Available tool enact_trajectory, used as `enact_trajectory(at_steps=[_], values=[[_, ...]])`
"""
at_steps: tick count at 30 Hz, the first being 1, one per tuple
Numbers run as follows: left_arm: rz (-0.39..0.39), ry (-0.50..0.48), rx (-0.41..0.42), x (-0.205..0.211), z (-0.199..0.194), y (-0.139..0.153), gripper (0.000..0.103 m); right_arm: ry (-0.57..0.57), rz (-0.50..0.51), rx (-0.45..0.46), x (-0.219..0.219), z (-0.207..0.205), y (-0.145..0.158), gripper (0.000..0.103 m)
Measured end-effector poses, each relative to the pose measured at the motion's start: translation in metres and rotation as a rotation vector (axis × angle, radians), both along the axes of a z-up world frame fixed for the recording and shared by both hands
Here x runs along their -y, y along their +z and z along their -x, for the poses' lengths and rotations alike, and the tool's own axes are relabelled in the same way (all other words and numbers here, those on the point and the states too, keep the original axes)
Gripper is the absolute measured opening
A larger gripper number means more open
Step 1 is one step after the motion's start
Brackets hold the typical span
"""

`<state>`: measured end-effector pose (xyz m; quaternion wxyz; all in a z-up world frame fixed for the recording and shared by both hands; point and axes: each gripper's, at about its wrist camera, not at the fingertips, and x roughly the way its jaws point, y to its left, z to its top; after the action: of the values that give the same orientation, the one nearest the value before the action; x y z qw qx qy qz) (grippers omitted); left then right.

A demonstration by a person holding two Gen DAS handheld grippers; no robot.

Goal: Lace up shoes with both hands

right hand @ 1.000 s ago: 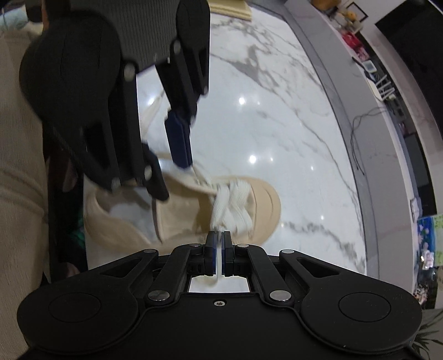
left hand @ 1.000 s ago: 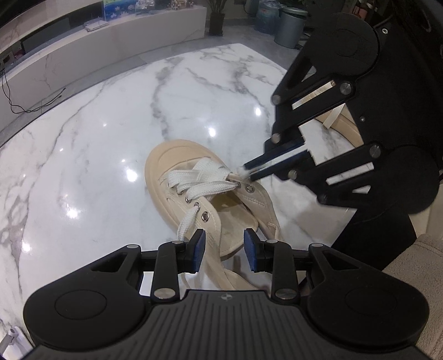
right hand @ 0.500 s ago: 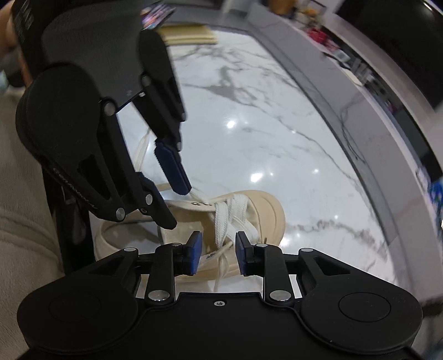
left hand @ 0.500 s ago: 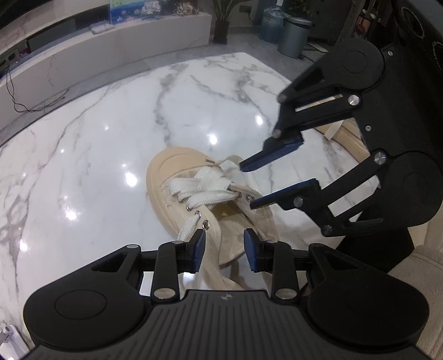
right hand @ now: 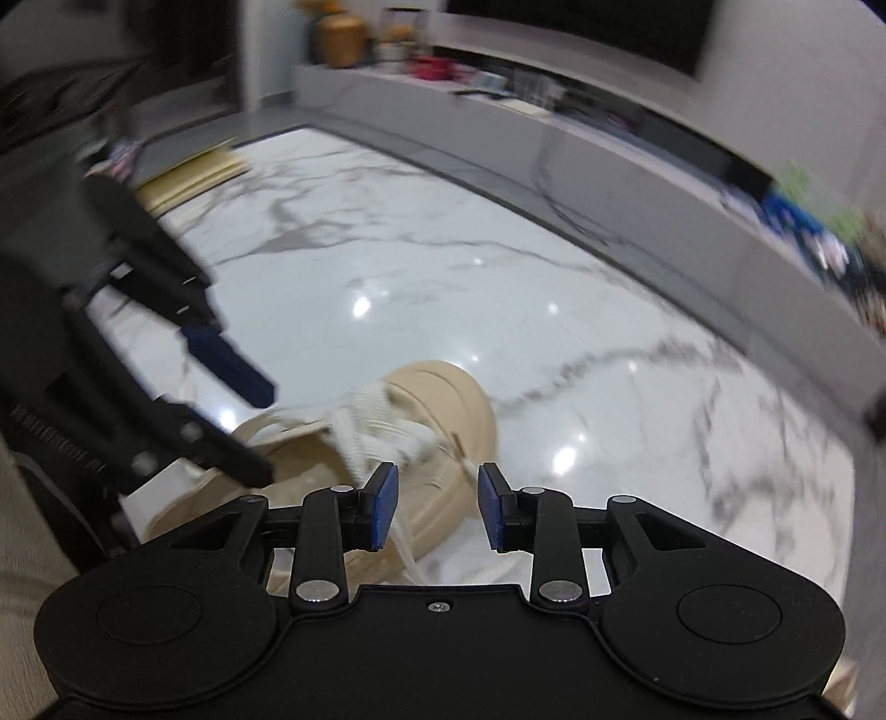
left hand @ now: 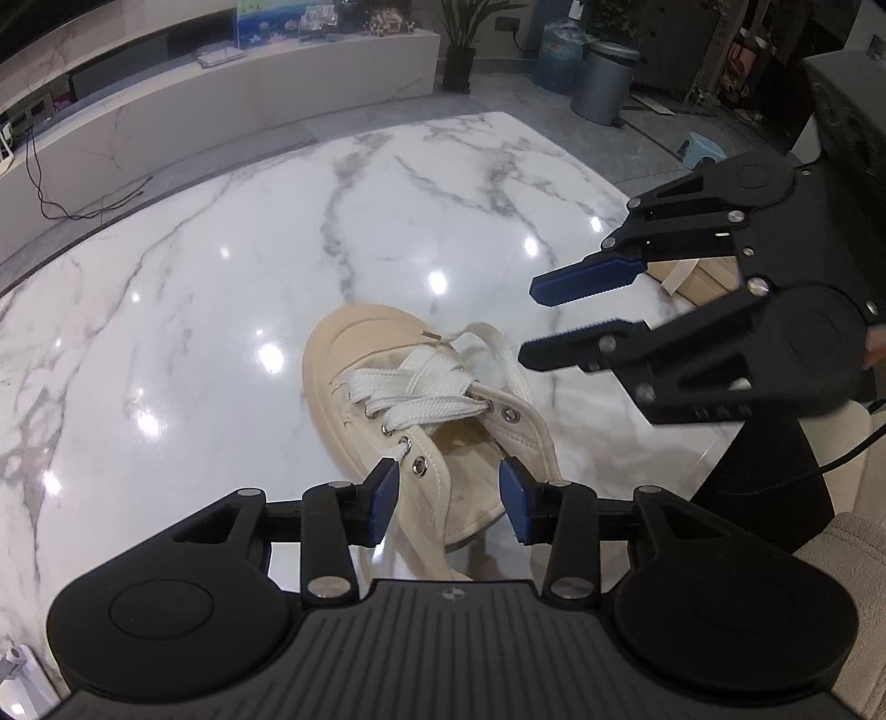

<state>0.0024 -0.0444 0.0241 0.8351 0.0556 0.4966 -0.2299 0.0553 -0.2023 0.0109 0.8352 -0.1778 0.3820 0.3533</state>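
Lying below both open tools (left hand: pixel 447 501): shoe (left hand: pixel 426 421)

Canvas shoe (left hand: pixel 443 443) — woven cloth lace (left hand: pixel 421 396); glossy marble table (left hand: pixel 221 288).

Shoe (left hand: pixel 437 421) sits on the table (left hand: pixel 221 288), centre of the left wrist frame, toe toward the top. Lace (left hand: pixel 415 393) crosses over its front half, one end trailing out to the upper right. Left gripper (left hand: pixel 447 501) sits at bottom centre, just before the shoe's opening. Right gripper (left hand: pixel 576 310) comes in from the right edge, above and right of the shoe, apart from it. Bin (left hand: pixel 603 83) stands off the table at top right, plant (left hand: pixel 459 50) left of it.
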Motion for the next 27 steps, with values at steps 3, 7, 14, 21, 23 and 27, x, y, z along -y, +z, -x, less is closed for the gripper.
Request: enact_trajectory(at_steps=[3,7,14,21,23,27], values=[[-0.006,0.01,-0.012,0.001,-0.001,-0.002,0.039,-0.045,0.016,0.004,0.005,-0.002,-0.007,0.029],[-0.022,0.016,-0.015,0.003,-0.001,-0.004,0.04,-0.08,0.051,0.003,0.008,-0.002,-0.02,0.029],[-0.002,0.026,-0.033,0.001,-0.001,-0.008,0.039,-0.071,0.052,-0.018,0.013,-0.004,-0.039,0.029],[-0.004,0.03,-0.05,0.003,-0.005,-0.013,0.039,0.047,0.077,0.022,0.0,-0.02,-0.043,0.029],[-0.003,0.038,-0.054,0.002,-0.007,-0.013,0.039,0.092,0.083,0.025,-0.006,-0.026,-0.045,0.029],[0.0,0.055,-0.063,0.0,-0.01,-0.015,0.039,0.165,0.094,0.019,-0.015,-0.036,-0.049,0.021]])
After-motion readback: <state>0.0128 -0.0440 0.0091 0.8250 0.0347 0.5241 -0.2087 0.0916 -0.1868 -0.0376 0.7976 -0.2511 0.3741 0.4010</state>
